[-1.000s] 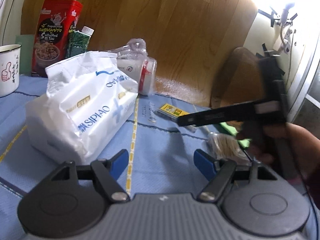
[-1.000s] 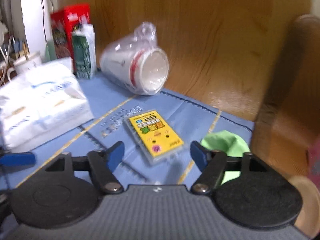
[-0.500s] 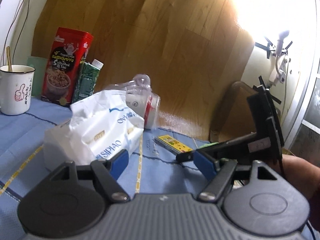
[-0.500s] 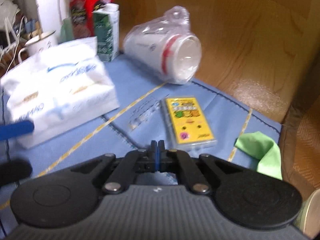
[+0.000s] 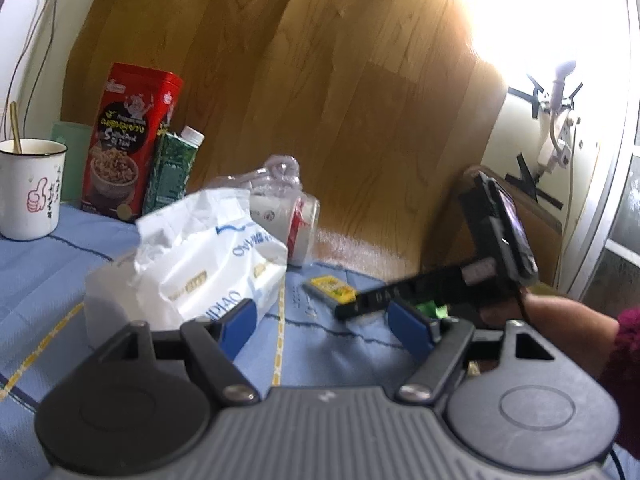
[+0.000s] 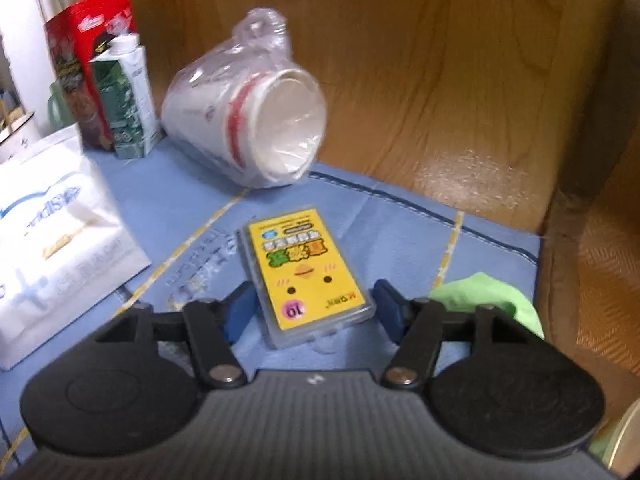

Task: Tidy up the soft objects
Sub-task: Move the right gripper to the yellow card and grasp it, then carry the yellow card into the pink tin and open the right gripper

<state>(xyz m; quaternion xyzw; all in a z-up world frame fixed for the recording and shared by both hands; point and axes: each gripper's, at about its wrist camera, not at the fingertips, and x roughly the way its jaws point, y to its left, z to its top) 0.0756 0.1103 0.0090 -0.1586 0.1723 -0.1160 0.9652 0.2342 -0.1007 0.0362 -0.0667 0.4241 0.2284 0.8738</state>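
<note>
A red snack tin [image 5: 134, 144] stands at the back against the wooden wall panel [image 5: 320, 92], with a green carton [image 5: 170, 172] touching its right side and a white enamel mug [image 5: 28, 188] holding a utensil well to its left. A bagged stack of paper cups [image 6: 256, 120] lies on its side on the blue cloth [image 6: 380, 232] covering the worktop. Near it lies a flat clear case with a yellow label [image 6: 306, 276].

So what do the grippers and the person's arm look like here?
Both the left gripper and right gripper have a ribbed grey body, black linkage arms with silver pivot screws and blue finger pads. The right forearm is bare, with a maroon sleeve.
</note>
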